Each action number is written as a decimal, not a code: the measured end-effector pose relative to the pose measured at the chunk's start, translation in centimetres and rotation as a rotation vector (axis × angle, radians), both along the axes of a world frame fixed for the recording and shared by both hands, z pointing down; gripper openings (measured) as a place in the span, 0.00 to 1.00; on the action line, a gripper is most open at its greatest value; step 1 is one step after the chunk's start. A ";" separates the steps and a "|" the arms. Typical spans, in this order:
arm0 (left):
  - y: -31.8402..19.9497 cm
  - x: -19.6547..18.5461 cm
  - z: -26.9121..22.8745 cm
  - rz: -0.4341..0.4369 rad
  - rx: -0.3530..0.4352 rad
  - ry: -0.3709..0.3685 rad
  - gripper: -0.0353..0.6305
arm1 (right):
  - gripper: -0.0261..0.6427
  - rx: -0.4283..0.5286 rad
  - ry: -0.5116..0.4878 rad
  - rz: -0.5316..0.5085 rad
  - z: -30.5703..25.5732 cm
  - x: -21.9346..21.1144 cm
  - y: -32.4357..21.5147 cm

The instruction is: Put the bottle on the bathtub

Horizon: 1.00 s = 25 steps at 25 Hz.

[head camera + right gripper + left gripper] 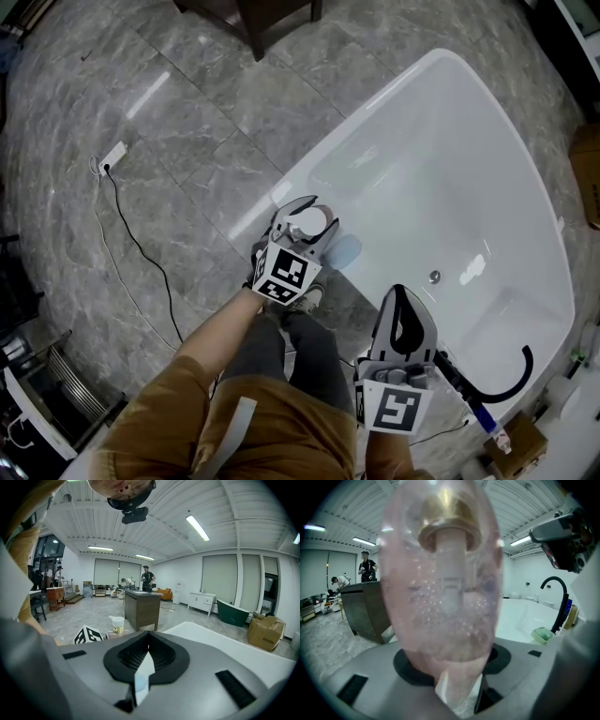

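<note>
So this looks like the carry-and-lower part of the job. The left gripper point(307, 214) is clamped on the bottle point(443, 602), a pinkish see-through pump one with a gold collar that pretty much fills the left gripper view. From the head view it sits right over the near corner of the tub point(330, 148), above the rim, and I can't tell if the base is touching the white surface or just hanging over it; there's a soft shadow on the rim beside it, so my guess is not down yet. The right gripper point(399, 298) has its jaws together with nothing in them, parked off to the side near the black faucet point(514, 380), so it isn't part of this. Next move, imo: get the bottle upright and flat on the rim, not half over the edge, then ease the jaws apart and back out straight so the pads don't tip it into the tub.
</note>
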<state>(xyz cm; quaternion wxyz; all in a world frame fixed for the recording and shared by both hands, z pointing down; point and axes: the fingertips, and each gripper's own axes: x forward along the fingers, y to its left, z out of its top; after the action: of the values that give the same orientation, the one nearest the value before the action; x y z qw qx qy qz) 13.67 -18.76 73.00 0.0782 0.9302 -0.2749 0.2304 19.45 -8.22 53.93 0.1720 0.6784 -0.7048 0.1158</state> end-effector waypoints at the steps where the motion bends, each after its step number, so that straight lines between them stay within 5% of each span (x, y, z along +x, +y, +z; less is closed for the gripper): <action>1: -0.1 0.1 0.0 0.002 0.004 0.002 0.41 | 0.05 0.011 -0.004 -0.005 0.0 -0.1 -0.2; 9: 0.2 0.8 -0.3 0.038 0.084 0.022 0.41 | 0.05 -0.003 -0.003 0.000 1.2 0.6 -0.4; 25: 0.5 0.3 -0.2 0.054 0.086 0.021 0.41 | 0.05 -0.010 -0.017 -0.020 1.7 -0.2 -0.9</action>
<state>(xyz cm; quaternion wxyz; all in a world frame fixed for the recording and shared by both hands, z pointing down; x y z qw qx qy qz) 14.02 -18.22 72.80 0.0348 0.9422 -0.2583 0.2107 19.28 -9.09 55.64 0.1705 0.6694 -0.7125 0.1234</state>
